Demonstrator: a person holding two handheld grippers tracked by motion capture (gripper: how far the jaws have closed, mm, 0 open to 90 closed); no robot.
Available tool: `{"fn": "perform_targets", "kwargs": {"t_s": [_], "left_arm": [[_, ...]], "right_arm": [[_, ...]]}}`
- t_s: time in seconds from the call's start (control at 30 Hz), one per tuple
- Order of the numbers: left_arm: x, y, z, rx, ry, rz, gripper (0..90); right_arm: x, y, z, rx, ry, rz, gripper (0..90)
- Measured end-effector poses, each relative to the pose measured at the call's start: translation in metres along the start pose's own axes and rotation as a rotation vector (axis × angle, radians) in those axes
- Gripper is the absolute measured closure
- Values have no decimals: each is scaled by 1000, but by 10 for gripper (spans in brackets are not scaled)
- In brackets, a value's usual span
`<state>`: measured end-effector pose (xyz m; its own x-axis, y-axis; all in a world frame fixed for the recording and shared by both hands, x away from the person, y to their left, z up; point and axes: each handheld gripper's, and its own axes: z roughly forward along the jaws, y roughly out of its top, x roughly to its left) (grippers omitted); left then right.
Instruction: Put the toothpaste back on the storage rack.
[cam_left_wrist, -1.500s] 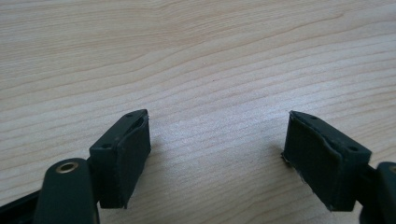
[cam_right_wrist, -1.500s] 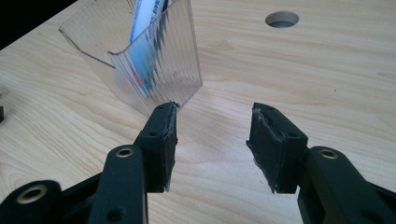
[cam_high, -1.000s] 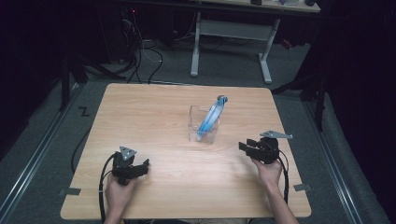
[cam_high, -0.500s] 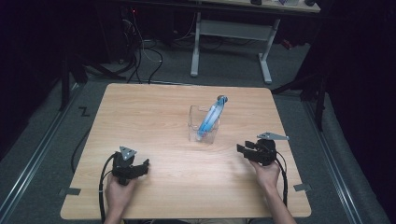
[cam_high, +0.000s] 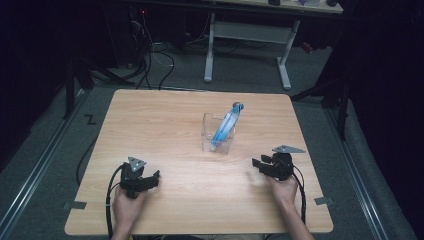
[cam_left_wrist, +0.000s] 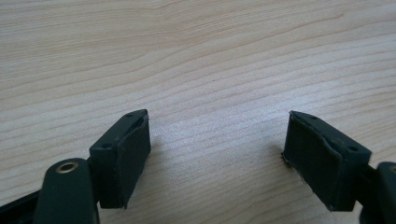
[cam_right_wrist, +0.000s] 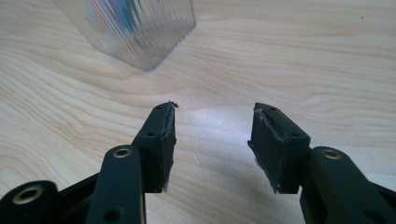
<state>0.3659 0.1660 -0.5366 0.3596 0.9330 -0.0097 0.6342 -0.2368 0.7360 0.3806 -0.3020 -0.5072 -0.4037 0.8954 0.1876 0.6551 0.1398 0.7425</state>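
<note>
Two claws rest wide apart, empty, on the bench (cam_high: 165, 125): left claw (cam_high: 154, 176), right claw (cam_high: 258, 165). Between them, farther back, a clear holder (cam_high: 218, 133) props a blue tube (cam_high: 226, 125).

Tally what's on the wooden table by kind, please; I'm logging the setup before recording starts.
Clear ribbed container: 1
Blue pen-like item leaning in that container: 1, as far as the high view shows
Handheld grippers, left gripper and right gripper, both with jaws open and holding nothing: 2
Total: 4
</note>
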Motion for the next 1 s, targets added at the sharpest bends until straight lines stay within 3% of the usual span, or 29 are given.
{"fn": "perform_targets", "kwargs": {"t_s": [0.37,0.8,0.9,0.93,1.0], "left_arm": [[0,0,0,0,0,0,230],[0,0,0,0,1,0,230],[0,0,0,0,1,0,230],[0,0,0,0,1,0,230],[0,0,0,0,1,0,230]], "right_arm": [[-1,-6,6,23,-69,-36,496],[-1,-16,14,42,-102,-56,491],[0,-16,15,41,-116,-83,487],[2,-17,17,32,-138,-135,477],[3,-17,17,34,-148,-145,459]]}}
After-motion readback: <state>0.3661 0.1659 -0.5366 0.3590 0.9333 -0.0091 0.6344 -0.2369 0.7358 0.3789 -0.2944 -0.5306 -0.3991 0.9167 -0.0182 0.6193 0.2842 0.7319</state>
